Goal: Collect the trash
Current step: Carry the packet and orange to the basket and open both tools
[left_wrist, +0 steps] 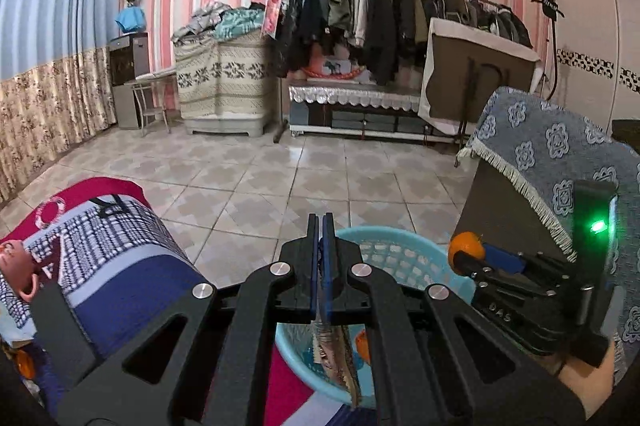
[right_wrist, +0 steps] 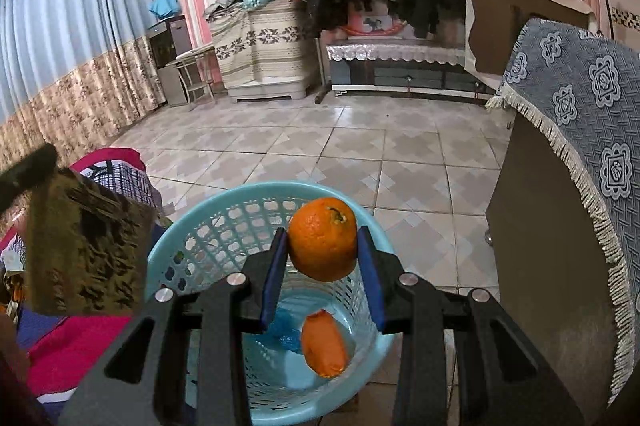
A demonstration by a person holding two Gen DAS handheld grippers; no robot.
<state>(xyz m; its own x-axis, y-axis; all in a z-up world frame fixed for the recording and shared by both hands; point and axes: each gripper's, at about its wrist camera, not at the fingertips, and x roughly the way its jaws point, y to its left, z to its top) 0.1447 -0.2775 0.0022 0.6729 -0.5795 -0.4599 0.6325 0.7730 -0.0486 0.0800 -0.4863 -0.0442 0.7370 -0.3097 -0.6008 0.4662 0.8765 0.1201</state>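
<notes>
A light blue plastic basket (left_wrist: 400,238) (right_wrist: 168,246) stands on the tiled floor, and both grippers hover over it. My left gripper (left_wrist: 322,222) is shut on a crumpled gold-brown wrapper (left_wrist: 338,358) that hangs below the pads; in the right wrist view the wrapper (right_wrist: 84,246) dangles at the basket's left rim. My right gripper (right_wrist: 322,234) (left_wrist: 468,254) is shut on a whole orange (right_wrist: 323,244) (left_wrist: 464,246) held above the basket's opening. Inside the basket lie a piece of orange peel (right_wrist: 324,346) and a crumpled blue scrap (right_wrist: 286,330).
A patterned quilt (left_wrist: 120,258) lies left of the basket. A cabinet under a fringed blue cloth (left_wrist: 560,154) (right_wrist: 580,106) stands close on the right. Across the tiled floor (left_wrist: 280,178) are a clothes rack (left_wrist: 380,14), a low stand and a covered chest.
</notes>
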